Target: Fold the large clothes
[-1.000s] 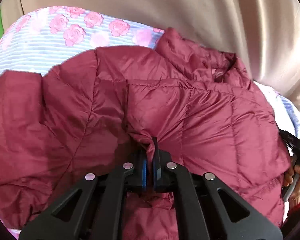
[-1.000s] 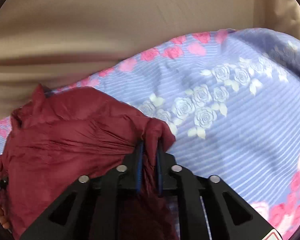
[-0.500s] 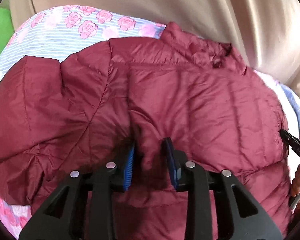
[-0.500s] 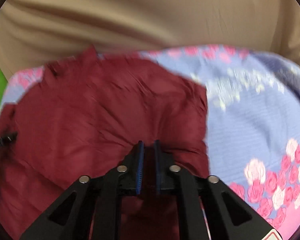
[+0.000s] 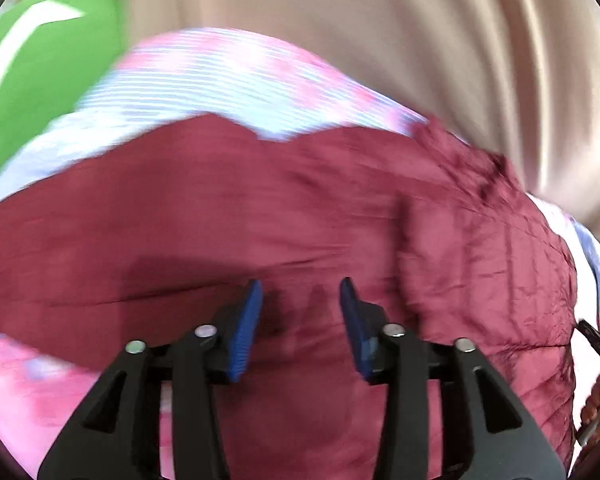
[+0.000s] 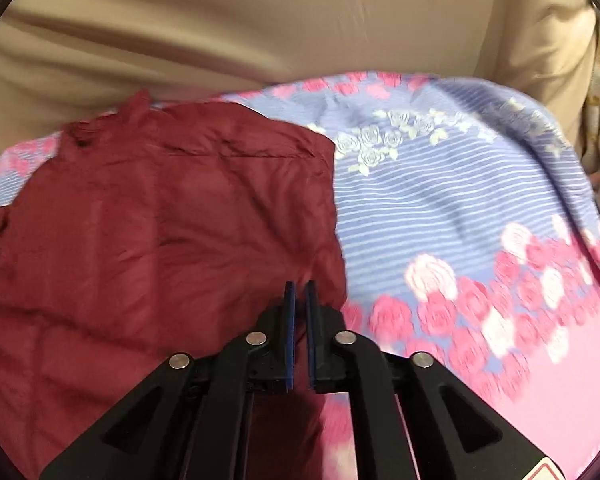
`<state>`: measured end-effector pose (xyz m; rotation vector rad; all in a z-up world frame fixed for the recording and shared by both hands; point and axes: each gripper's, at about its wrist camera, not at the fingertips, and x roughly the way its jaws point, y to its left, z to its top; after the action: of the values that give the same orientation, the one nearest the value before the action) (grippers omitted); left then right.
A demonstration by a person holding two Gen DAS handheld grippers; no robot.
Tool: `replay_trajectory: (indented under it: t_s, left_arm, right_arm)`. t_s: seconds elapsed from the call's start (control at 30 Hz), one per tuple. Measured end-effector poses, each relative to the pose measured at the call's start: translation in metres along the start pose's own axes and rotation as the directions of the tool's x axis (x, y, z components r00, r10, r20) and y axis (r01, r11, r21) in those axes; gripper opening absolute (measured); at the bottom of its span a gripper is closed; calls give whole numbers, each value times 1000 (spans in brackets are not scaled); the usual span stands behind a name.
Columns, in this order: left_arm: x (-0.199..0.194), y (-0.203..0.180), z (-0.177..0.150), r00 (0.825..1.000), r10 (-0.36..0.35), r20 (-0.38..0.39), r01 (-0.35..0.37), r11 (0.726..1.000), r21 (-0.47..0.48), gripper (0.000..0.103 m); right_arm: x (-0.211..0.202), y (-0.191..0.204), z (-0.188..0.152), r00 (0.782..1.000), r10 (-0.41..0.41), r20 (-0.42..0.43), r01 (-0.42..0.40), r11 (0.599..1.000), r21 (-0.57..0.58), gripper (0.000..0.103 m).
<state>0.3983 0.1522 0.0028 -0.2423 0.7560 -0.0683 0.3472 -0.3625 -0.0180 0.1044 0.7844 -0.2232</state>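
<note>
The maroon puffer jacket (image 5: 300,216) lay spread on the rose-patterned bedsheet (image 6: 460,208), the left hand-held gripper (image 5: 300,304) gaping empty above it while the right hand-held gripper (image 6: 300,300) hovered near its edge, blue pads nearly together, nothing visibly between them.

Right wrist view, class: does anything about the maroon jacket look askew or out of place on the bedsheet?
Nothing is damaged or spilled. The maroon puffer jacket lies fairly flat on the floral bedsheet, but its collar is rumpled and sticks up at the far edge, and the surface is creased. The images are blurred, so finer flaws cannot be judged.
</note>
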Motion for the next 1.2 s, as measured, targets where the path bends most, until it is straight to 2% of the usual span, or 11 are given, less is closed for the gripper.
replay_trajectory:
  t_s: [0.07,0.2,0.37,0.5,0.63,0.7,0.77,0.83,0.87,1.07,1.2]
  left_arm:
    - [-30,49,-4,998,50,26,-48,996,-74,57]
    - [-74,154,-24,989,146,31,-132,953,-274,68]
    - [-107,275,-47,970,244,8,-206,837,-508,68]
    - [-112,322,-44,964,263,24,-202,794,-573,68]
    - [-93,347,-38,982,189,20,-134,762,-634,67]
    - [-81,353,-34,986,163,15,-112,741,-663,59]
    - [-75,353,-29,990,143,21,-94,748,-657,30]
    - [-75,348,-23,991,131,20,-88,760,-644,10]
    - [-79,345,-20,990,137,27,-89,767,-635,6]
    - [-118,279,20,979,124,165,-29,874,-486,1]
    - [-156,170,60,959,19,283,56,966,-254,0]
  right_arm:
    - [-26,11,-16,999,39,2,-39,999,-17,14]
    - [-76,30,-75,992,126,-29,-128,990,-59,26]
    - [-107,60,-133,981,174,-82,-181,978,-99,30]
    - [-123,80,-160,983,162,-91,-173,976,-134,36]
    - [-128,86,-173,986,152,-75,-160,980,-120,41]
    - [-126,84,-174,986,151,-73,-158,982,-102,41]
    - [-125,83,-178,986,152,-70,-158,984,-88,42]
    - [-124,84,-180,987,147,-64,-152,984,-89,43]
    - [-124,85,-181,988,144,-61,-150,984,-92,44]
    - [-122,89,-183,987,150,-53,-154,983,-95,51]
    - [-121,84,-183,981,184,-54,-187,981,-56,52]
